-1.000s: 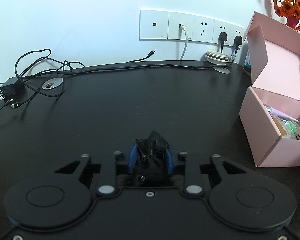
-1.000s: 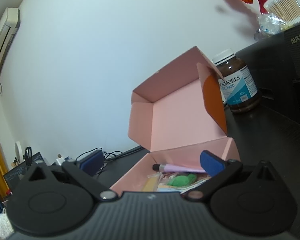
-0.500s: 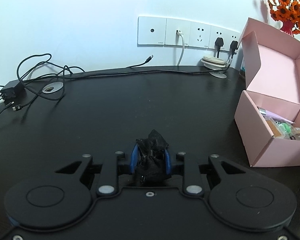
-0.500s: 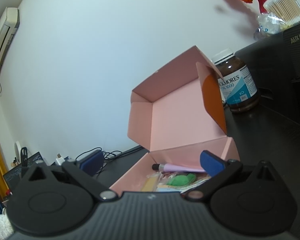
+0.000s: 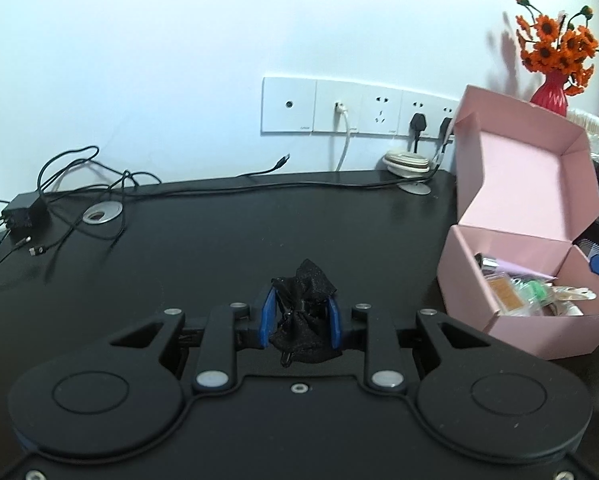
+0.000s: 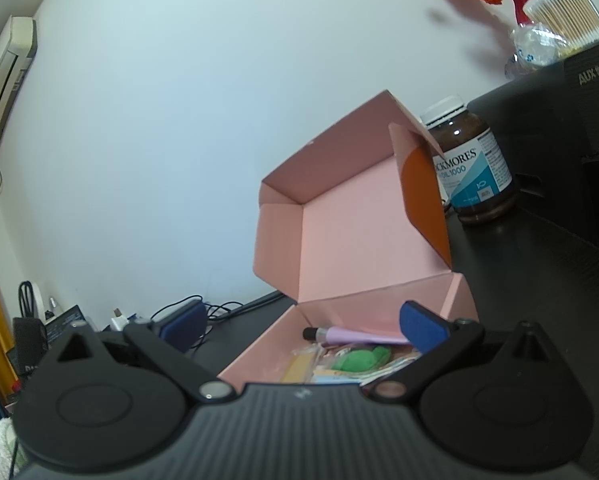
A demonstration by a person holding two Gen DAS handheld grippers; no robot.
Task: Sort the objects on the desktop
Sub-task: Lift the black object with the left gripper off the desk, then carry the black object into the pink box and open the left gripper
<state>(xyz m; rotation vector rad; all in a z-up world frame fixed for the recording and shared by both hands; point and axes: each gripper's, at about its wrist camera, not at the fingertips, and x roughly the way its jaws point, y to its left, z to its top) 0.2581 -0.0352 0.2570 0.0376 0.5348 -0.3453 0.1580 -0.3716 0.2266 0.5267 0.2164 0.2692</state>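
Black pouch (image 5: 303, 320): lower centre of left view, pinched in left gripper (image 5: 301, 320), blades nearly closed on it. Pink box (image 5: 511, 312): right edge, lid up, holds misc. items. Carry pouch above box wall w/o snagging. Right gripper (image 6: 299, 328): wide apart, empty, over box.

L cam low over desk (image 5: 259, 240); R cam nearer; both see pink box (image 5: 499, 320) (image 6: 359, 240).

My left gripper (image 5: 301, 322) is clamped on a black fabric bundle (image 5: 304, 316), left of the pink box (image 5: 515, 320); my right gripper (image 6: 299, 326) gapes wide over it.
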